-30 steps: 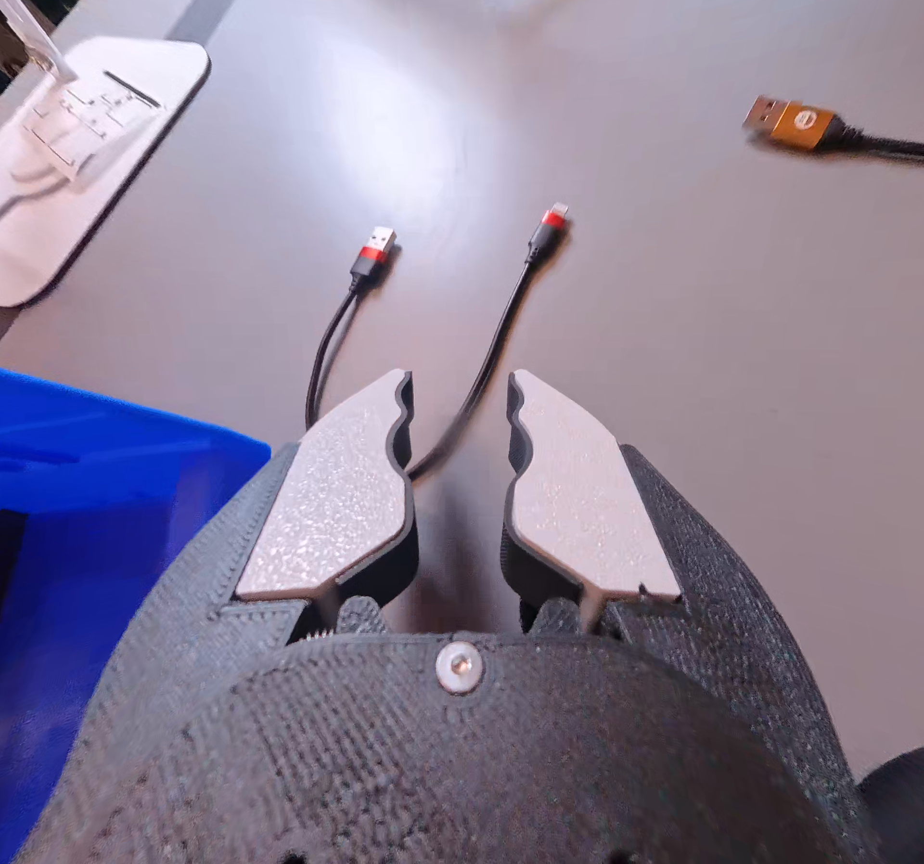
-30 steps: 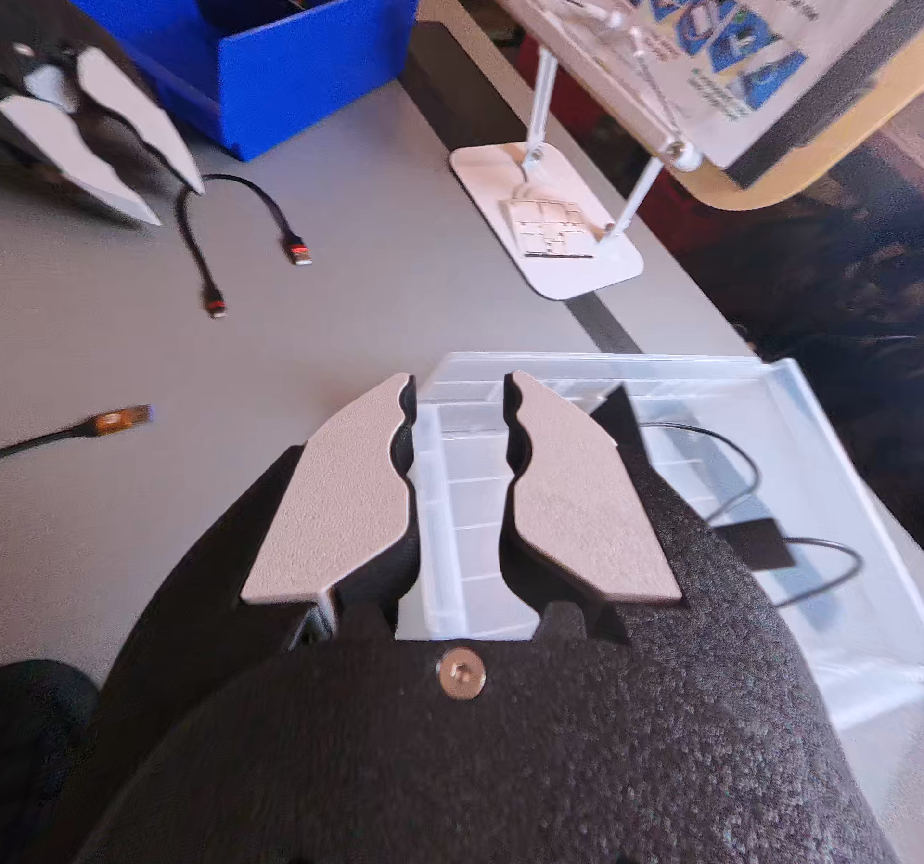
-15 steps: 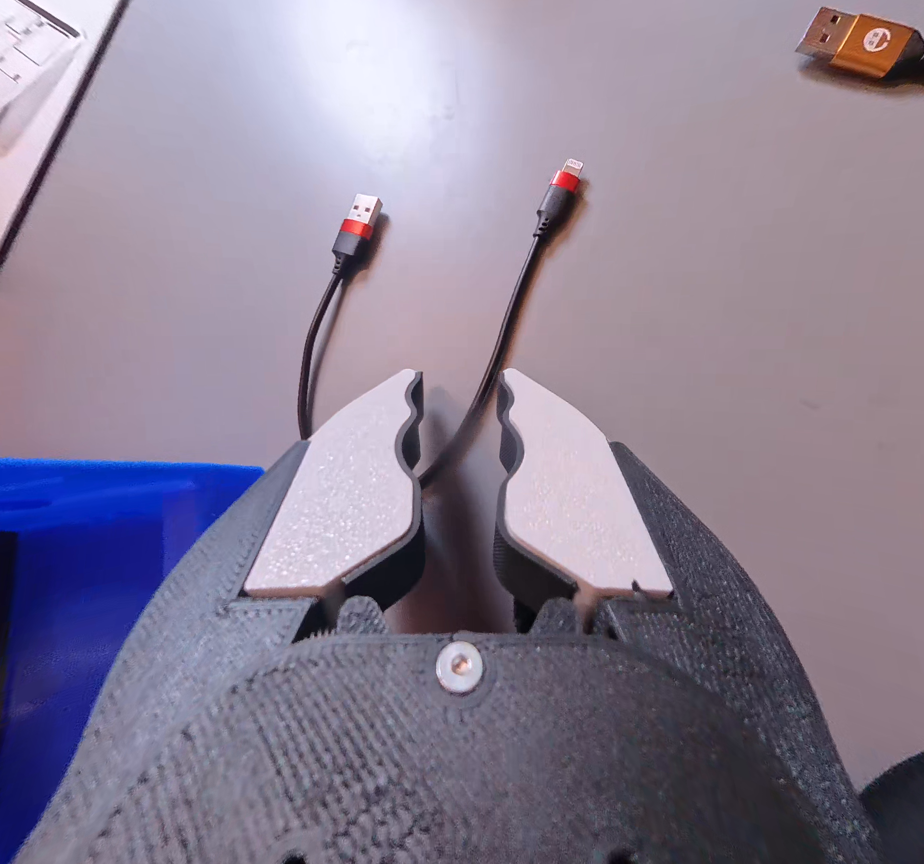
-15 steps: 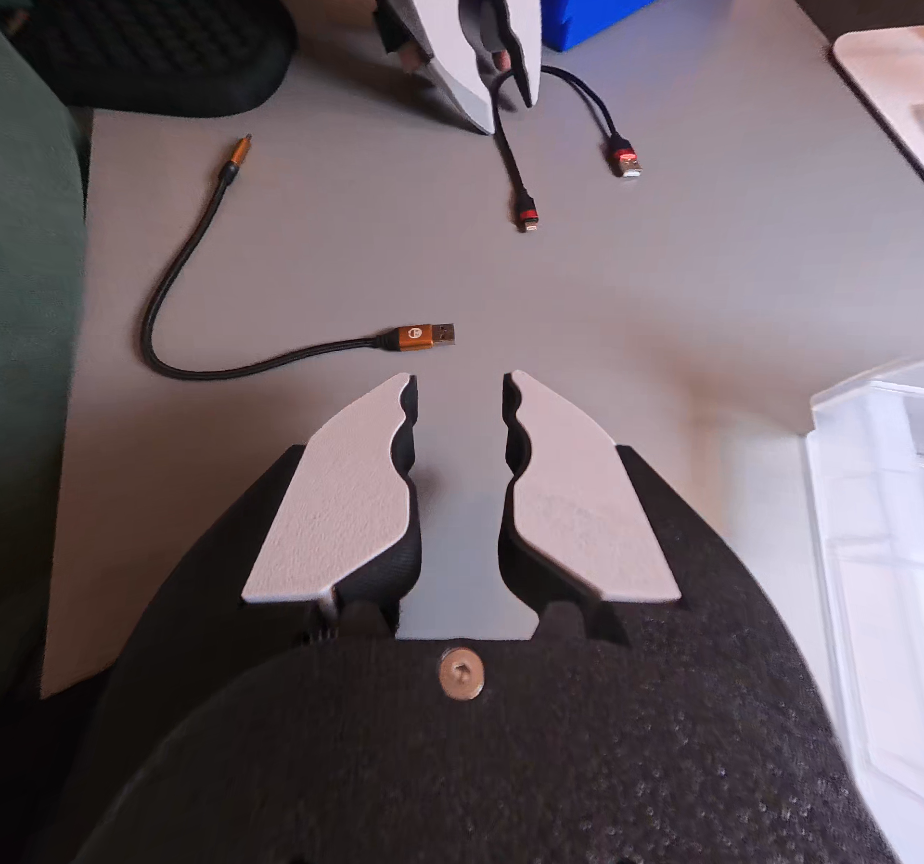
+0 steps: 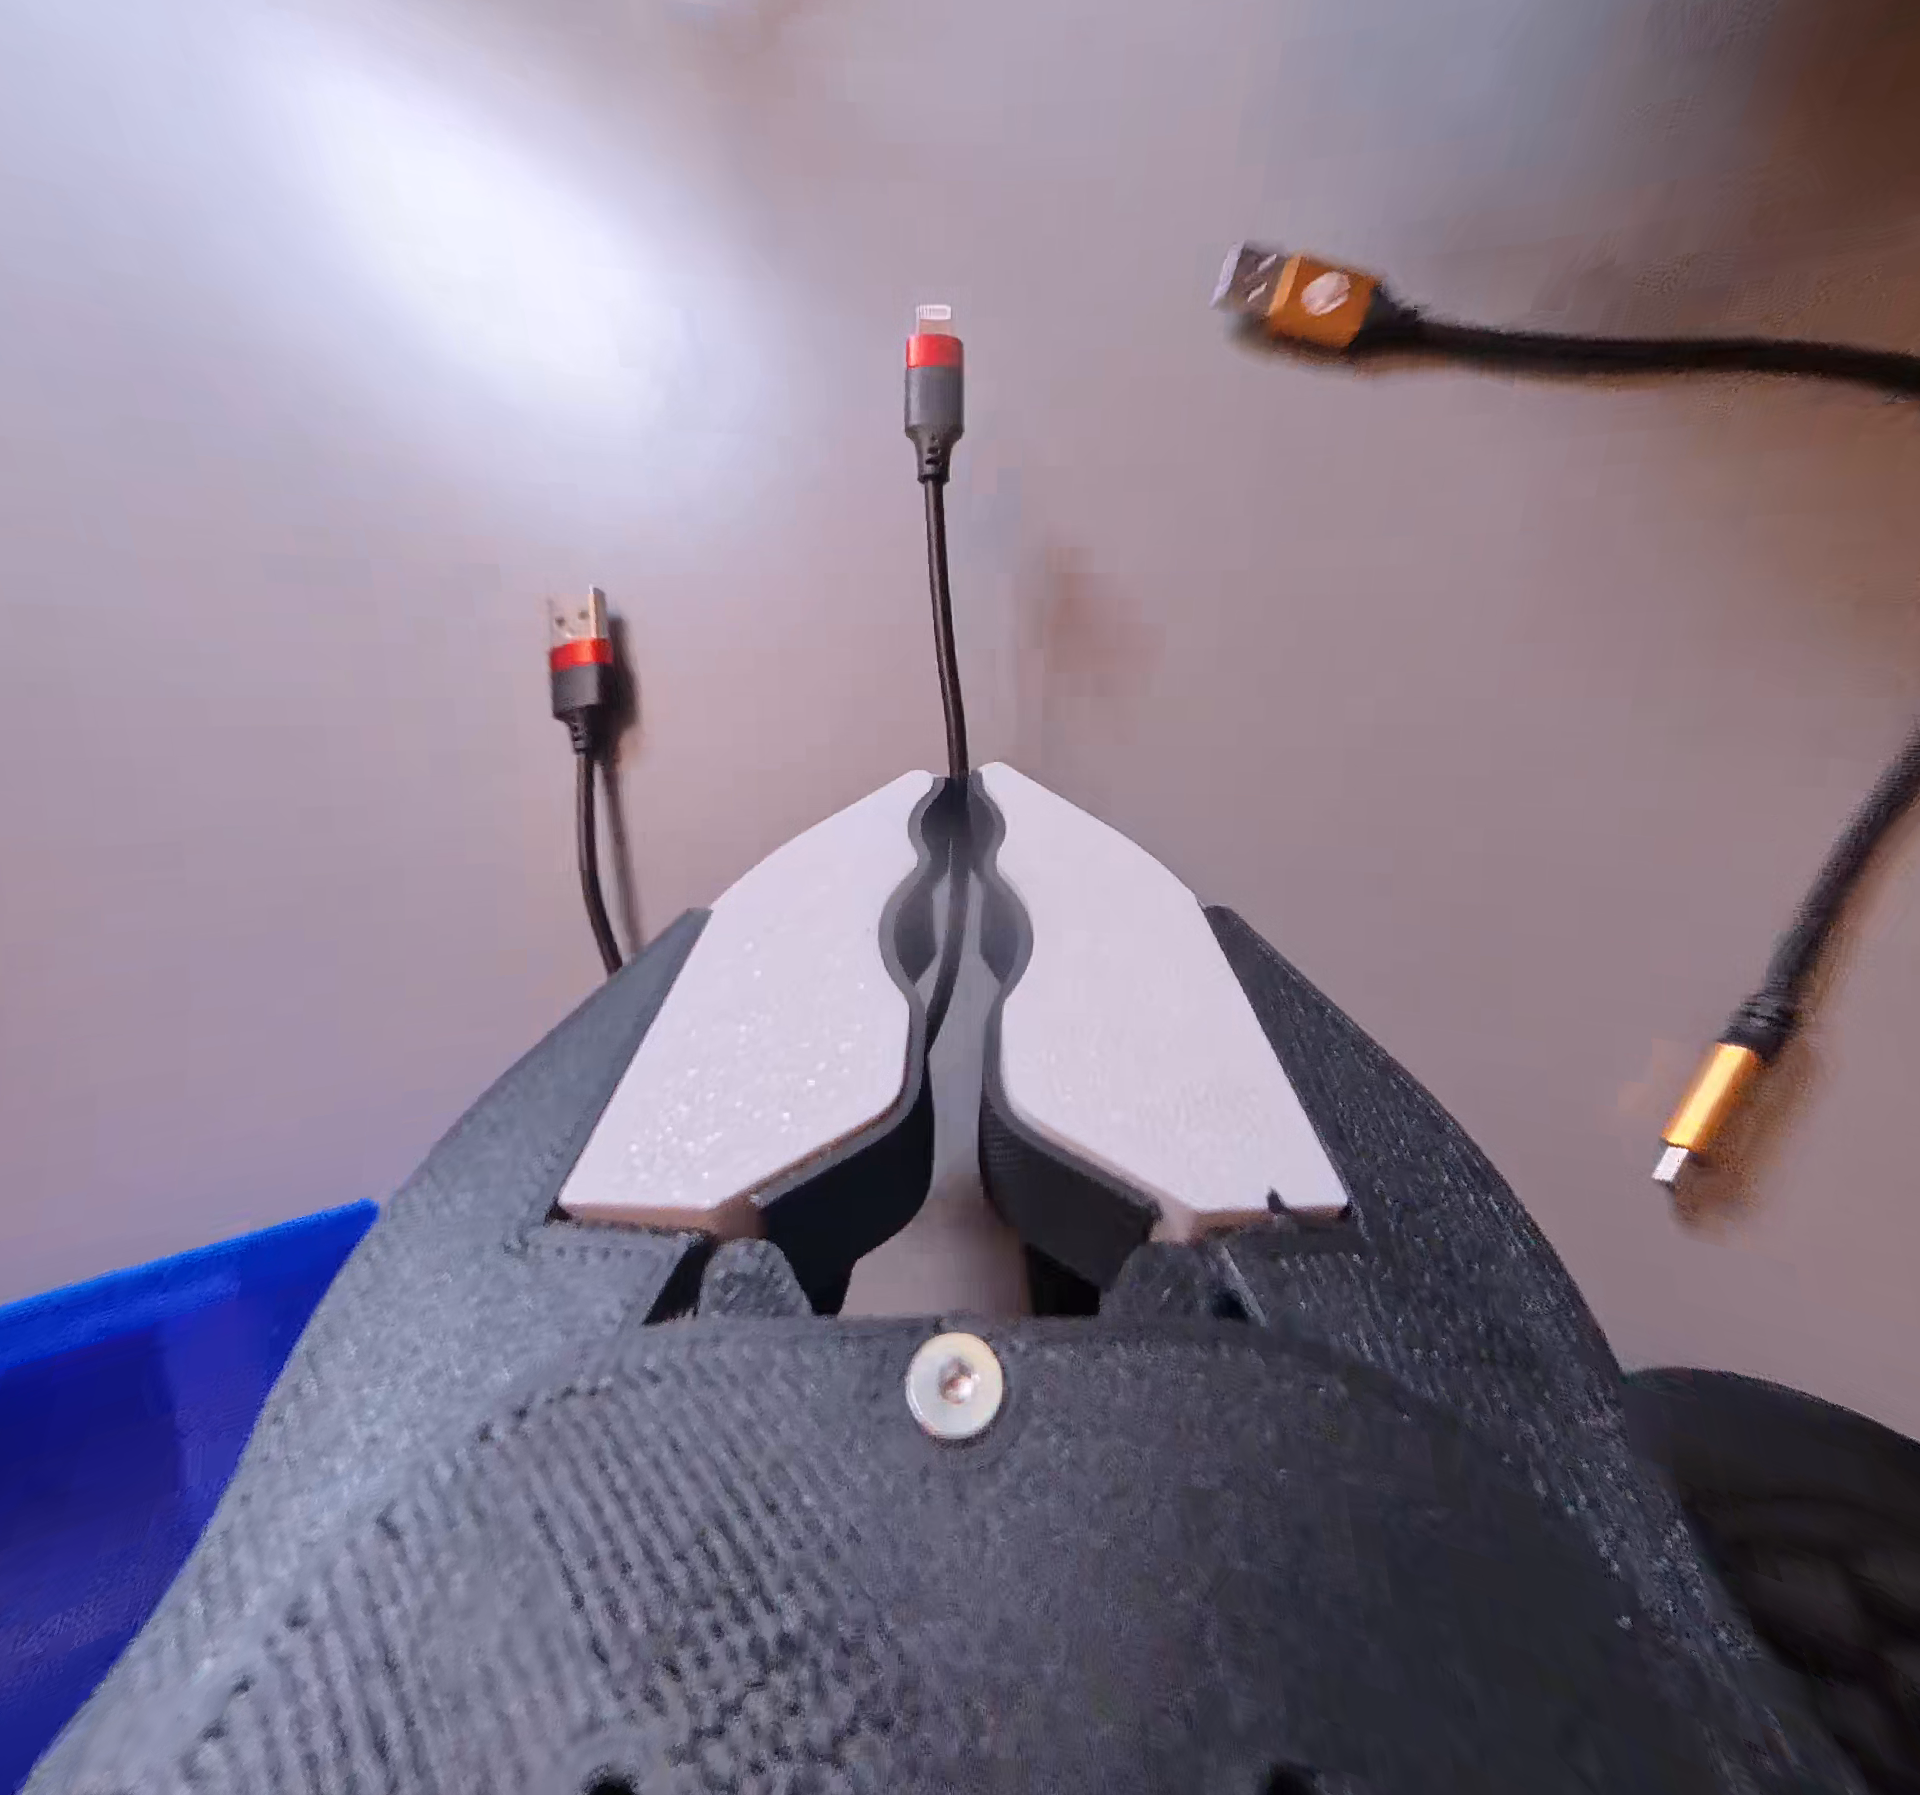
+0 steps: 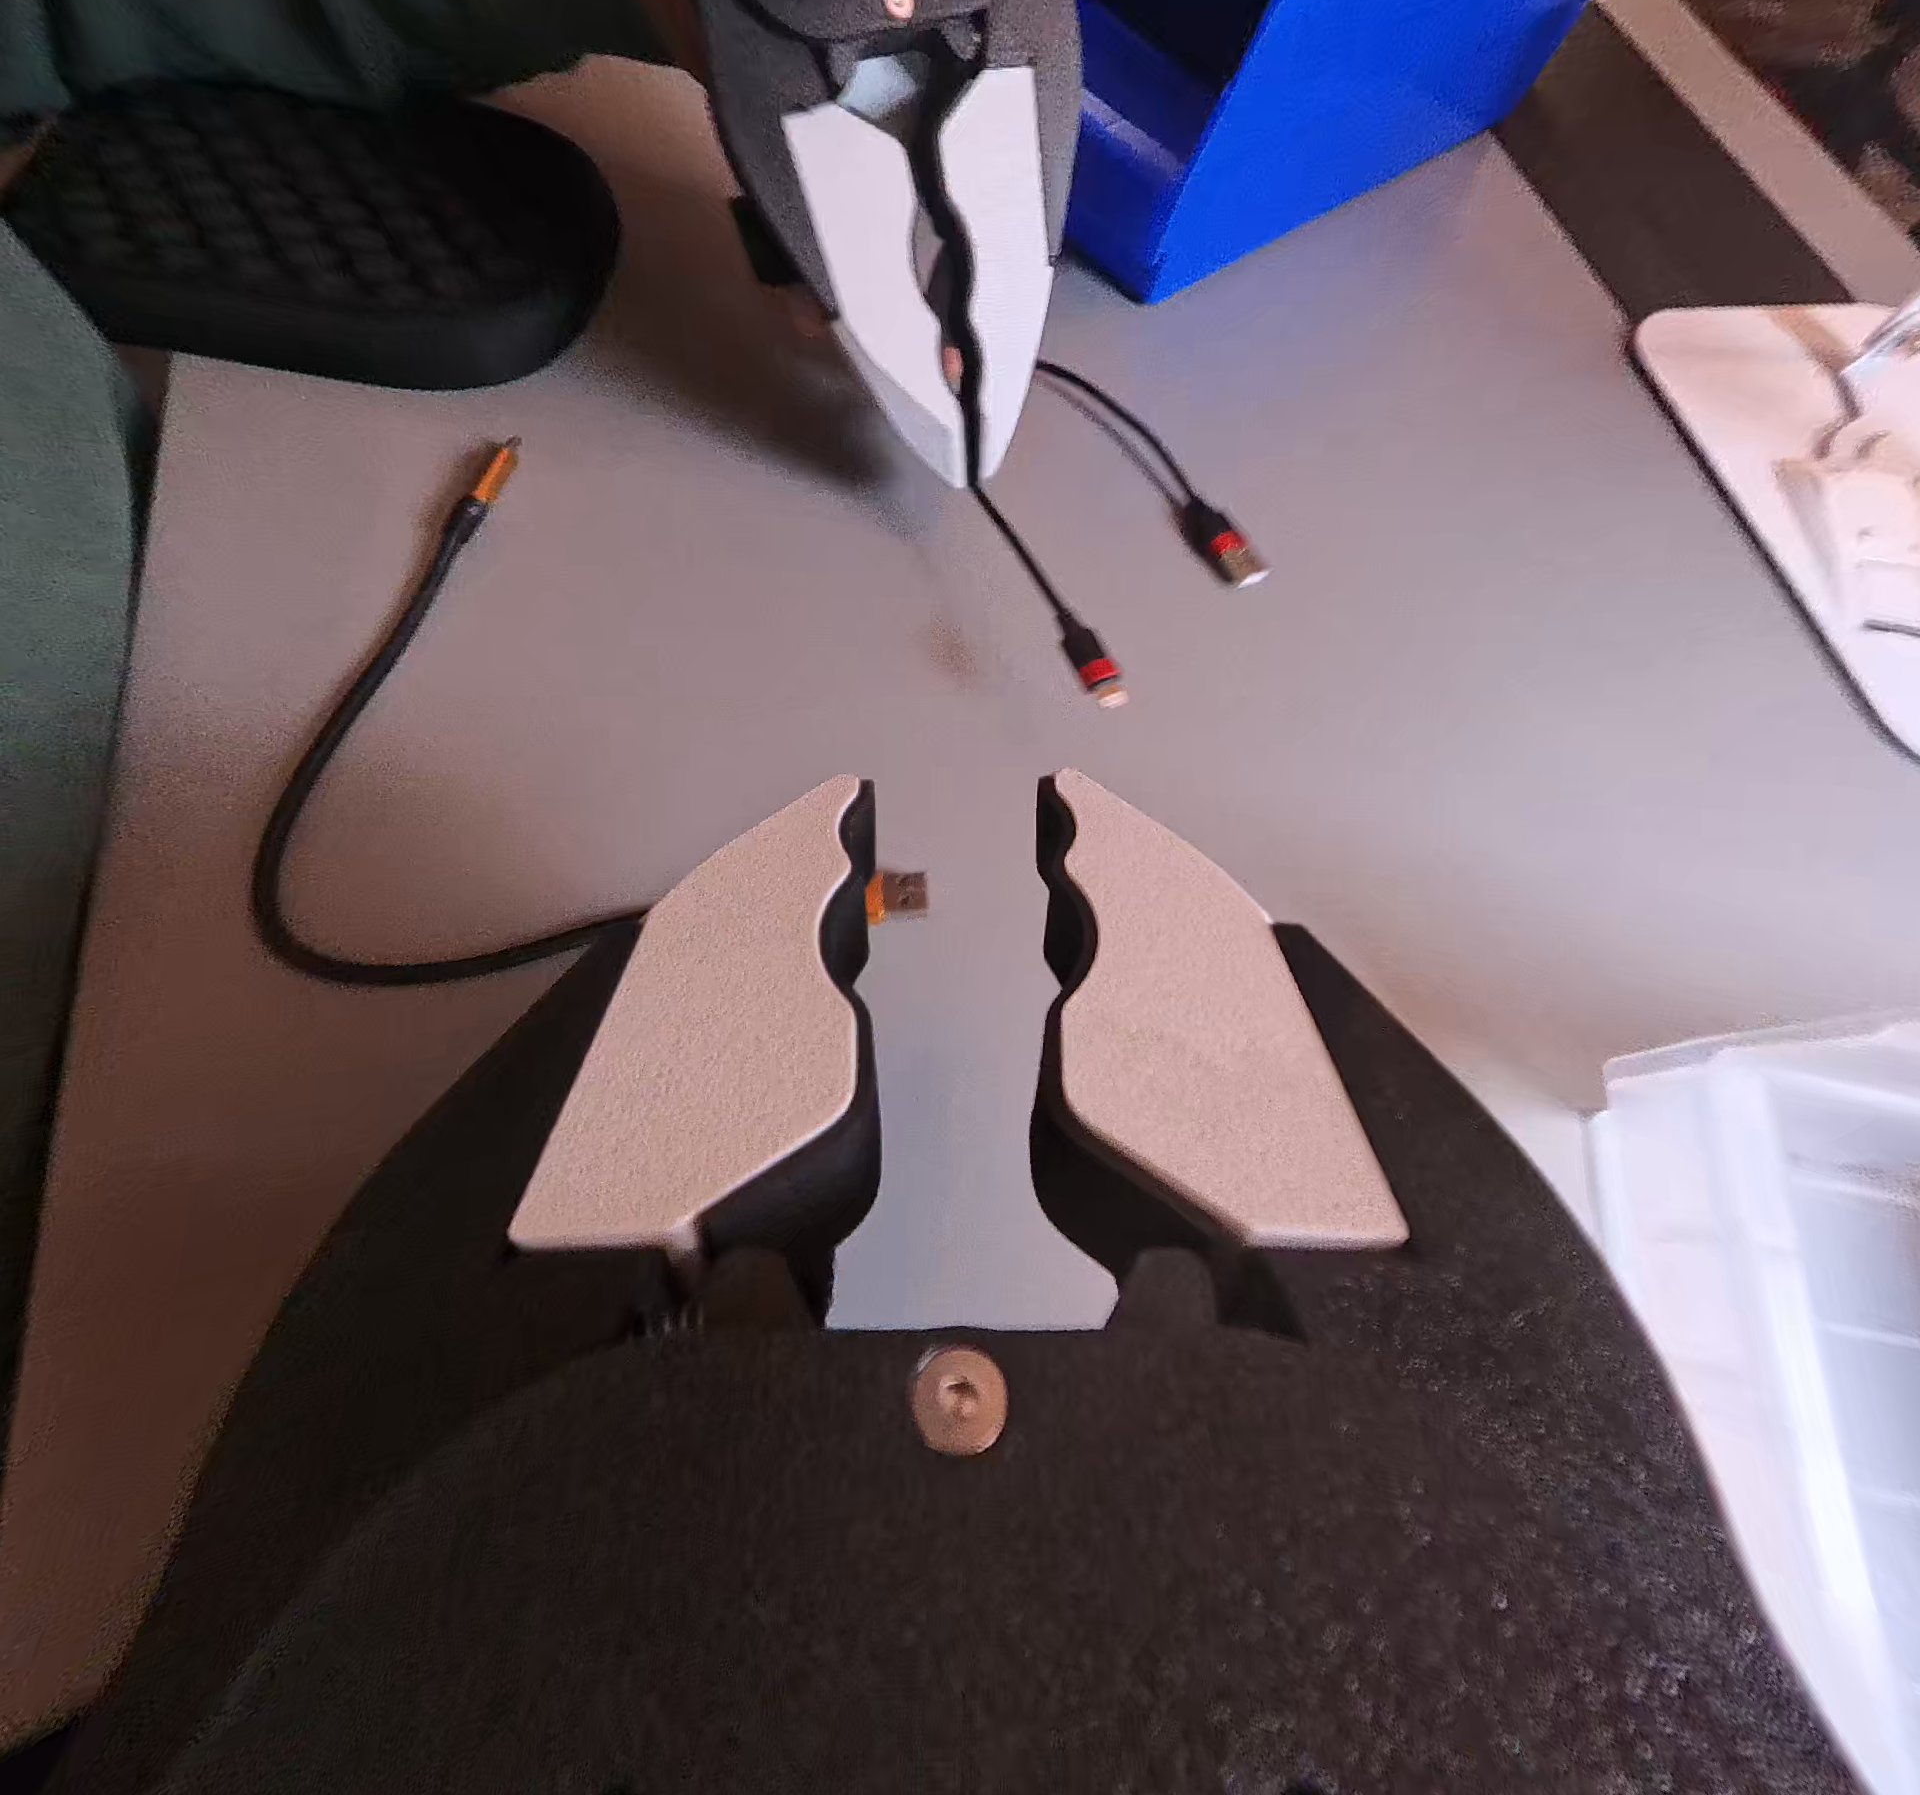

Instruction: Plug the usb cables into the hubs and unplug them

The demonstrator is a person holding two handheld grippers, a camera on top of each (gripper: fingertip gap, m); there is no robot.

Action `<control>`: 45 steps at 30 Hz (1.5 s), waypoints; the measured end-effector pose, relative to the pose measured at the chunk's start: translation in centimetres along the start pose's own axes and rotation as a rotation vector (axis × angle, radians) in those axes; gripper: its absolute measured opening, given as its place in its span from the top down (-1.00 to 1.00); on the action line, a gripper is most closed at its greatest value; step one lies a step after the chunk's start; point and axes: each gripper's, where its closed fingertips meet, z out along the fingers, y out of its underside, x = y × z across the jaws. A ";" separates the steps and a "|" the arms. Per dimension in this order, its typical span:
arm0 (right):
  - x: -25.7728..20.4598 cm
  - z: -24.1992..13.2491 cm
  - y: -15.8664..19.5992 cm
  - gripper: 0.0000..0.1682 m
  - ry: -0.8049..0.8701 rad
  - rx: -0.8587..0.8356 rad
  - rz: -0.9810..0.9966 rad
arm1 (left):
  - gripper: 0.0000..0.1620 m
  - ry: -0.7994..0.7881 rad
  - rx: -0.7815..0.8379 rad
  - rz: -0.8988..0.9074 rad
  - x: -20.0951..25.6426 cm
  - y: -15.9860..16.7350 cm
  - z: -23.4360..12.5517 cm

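Note:
My left gripper (image 5: 961,777) is shut on the thin black cable with red-banded plugs (image 5: 943,623). Its small plug (image 5: 932,363) sticks out ahead of the fingertips and seems lifted off the table. Its USB plug (image 5: 579,654) lies to the left. The same gripper (image 6: 975,467) and cable (image 6: 1023,556) show across the table in the right wrist view. My right gripper (image 6: 956,784) is open and empty, low over the orange USB plug (image 6: 902,895) of a braided black cable (image 6: 312,789). That plug (image 5: 1299,296) and the cable's small orange end (image 5: 1704,1106) show in the left wrist view.
A blue bin (image 6: 1351,83) stands beside the left gripper, also at the lower left of the left wrist view (image 5: 125,1382). A clear plastic tray (image 6: 1787,1330) lies at my right. A white stand base (image 6: 1787,457) is far right. A black perforated pad (image 6: 301,228) lies at the table's far left. Left tips to right tips: about 15 centimetres.
The left gripper has closed on the thin black cable and raised its small-plug end. The right gripper has swung from the clear tray to the orange USB plug and come close over it.

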 end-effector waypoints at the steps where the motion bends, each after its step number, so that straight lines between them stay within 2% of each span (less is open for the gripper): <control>1: 0.2 0.4 -0.4 0.64 0.024 -0.012 -0.042 | 0.96 0.015 0.023 0.013 0.8 -0.8 -0.4; 8: -2.5 5.4 -1.9 0.68 -0.017 -0.248 -0.460 | 0.96 0.051 0.044 0.135 5.0 -4.0 -0.4; 9: -2.8 6.1 -1.6 0.75 -0.021 -0.290 -0.509 | 0.96 0.055 0.049 0.141 5.4 -4.3 -0.4; 10: -2.8 6.6 -1.3 0.95 -0.016 -0.325 -0.559 | 0.96 0.045 0.046 0.150 5.5 -4.4 -0.4; 12: -2.8 6.9 -1.4 0.95 -0.012 -0.336 -0.613 | 0.96 0.023 0.060 0.164 5.3 -4.2 -0.7; 13: -2.5 6.4 -1.9 0.96 -0.014 -0.316 -0.593 | 0.94 -0.002 0.115 0.149 4.9 -4.7 -1.2; 15: -1.0 4.5 -2.8 0.95 -0.010 -0.285 -0.500 | 0.61 -0.134 0.211 0.129 2.6 -5.5 -3.0; 16: 0.1 3.2 -3.4 0.95 0.005 -0.259 -0.454 | 0.51 -0.188 0.270 0.122 1.5 -5.8 -4.3; 19: 3.9 -1.8 -5.4 0.95 0.084 -0.194 -0.345 | 0.58 -0.171 0.460 0.021 0.4 -6.4 -7.4; 21: 6.8 -5.6 -6.2 0.95 0.168 -0.198 -0.299 | 0.60 -0.162 0.479 -0.033 -0.3 -5.4 -7.5; 25: 12.1 -11.7 -5.9 0.95 0.304 -0.257 -0.206 | 0.59 -0.057 0.409 -0.035 1.2 -3.7 -5.1; 28: 16.0 -14.1 -2.9 0.95 0.403 -0.377 -0.156 | 0.58 0.032 0.349 0.031 3.3 -3.2 -3.9; 31: 19.1 -13.8 2.3 0.95 0.461 -0.509 -0.111 | 0.58 0.174 0.301 0.075 5.9 -2.6 -3.5; 34: 19.9 -11.5 7.9 0.94 0.437 -0.601 -0.060 | 0.54 0.314 0.250 0.126 8.6 -1.7 -3.5; 36: 19.7 -10.2 10.1 0.76 0.418 -0.623 -0.026 | 0.48 0.383 0.197 0.170 10.2 -0.8 -3.4; 38: 19.1 -9.5 10.3 0.67 0.414 -0.587 -0.007 | 0.43 0.447 0.140 0.211 11.6 0.2 -3.4; 41: 16.6 -8.5 7.4 0.67 0.370 -0.459 -0.043 | 0.38 0.529 0.066 0.249 13.4 1.4 -3.4; 45: 10.4 -6.4 3.9 0.67 0.228 -0.378 -0.145 | 0.42 0.487 -0.092 0.328 13.8 3.6 -1.9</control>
